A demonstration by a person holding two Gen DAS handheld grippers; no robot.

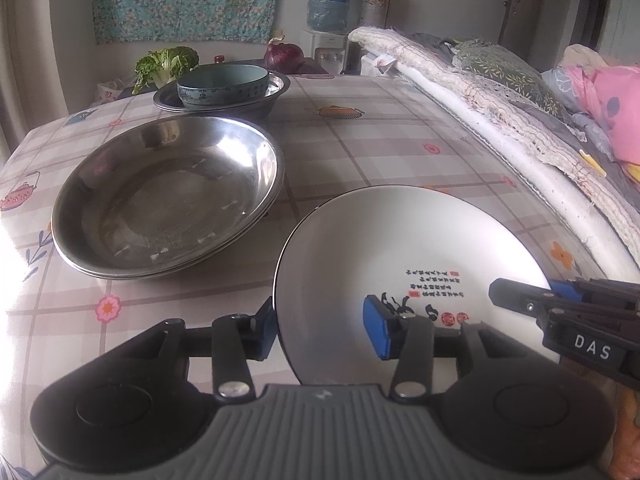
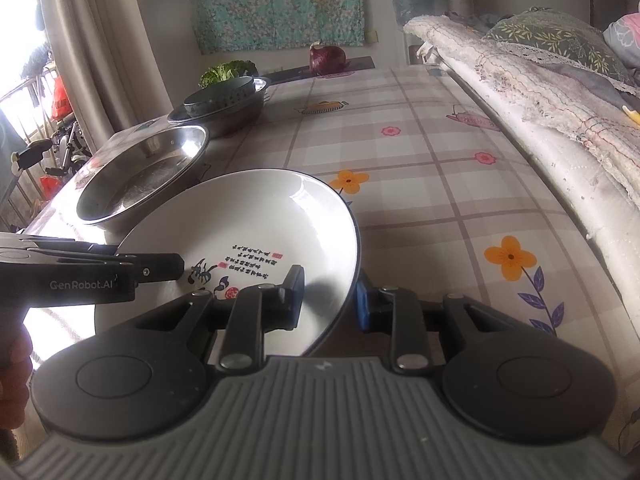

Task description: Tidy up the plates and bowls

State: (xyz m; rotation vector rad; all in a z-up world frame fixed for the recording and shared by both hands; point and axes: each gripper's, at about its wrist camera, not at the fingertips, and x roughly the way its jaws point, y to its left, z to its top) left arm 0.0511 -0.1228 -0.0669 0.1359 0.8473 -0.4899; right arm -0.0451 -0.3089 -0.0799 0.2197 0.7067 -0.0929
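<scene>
The left gripper straddles the near-left rim of the white plate, pads visibly clear of it; the right gripper straddles the plate's opposite rim, gap narrow, contact unclear. The plate sits low and centre on the checked floral tablecloth. Upper left lie stacked steel pans, then a teal bowl in a metal basin. Bedding fills the right; floral fabric hangs behind.

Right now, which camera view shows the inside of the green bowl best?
The left wrist view: the green bowl faces the camera and its pale inside shows above the rim. In the right wrist view, the bowl is smaller and shows only its outer wall and rim.
</scene>
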